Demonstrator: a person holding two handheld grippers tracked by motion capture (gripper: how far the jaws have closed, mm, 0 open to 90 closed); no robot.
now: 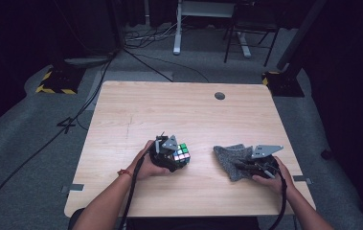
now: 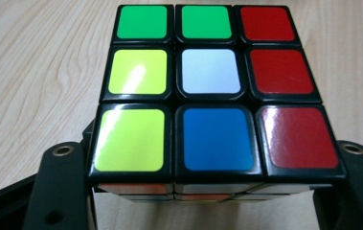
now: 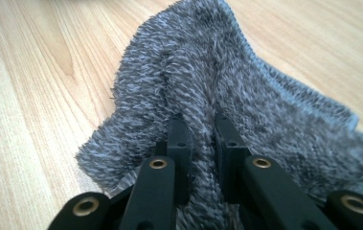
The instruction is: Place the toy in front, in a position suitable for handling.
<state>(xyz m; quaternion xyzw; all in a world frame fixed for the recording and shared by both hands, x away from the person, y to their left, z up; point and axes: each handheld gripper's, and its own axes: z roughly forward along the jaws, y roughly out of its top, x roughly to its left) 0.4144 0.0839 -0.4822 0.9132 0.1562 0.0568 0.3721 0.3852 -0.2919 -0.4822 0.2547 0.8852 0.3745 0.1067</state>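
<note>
Rubik's cube with black plastic edges and coloured stickers [image 2: 215, 93] sits clamped between the two black jaws of the left tongs [image 1: 176, 157], near the front middle of the light wooden desk [image 1: 179, 110]. In the left gripper view its upper face shows green, green and red in the far row, yellow, white and red in the middle, yellow, blue and red nearest. Well apart to the right, the right tongs [image 1: 239, 165] are clenched on a raised fold of a fuzzy grey cloth [image 3: 227, 81], the rest of which lies spread on the desk. A dark round hole [image 1: 220, 96] marks the desk's far edge.
</note>
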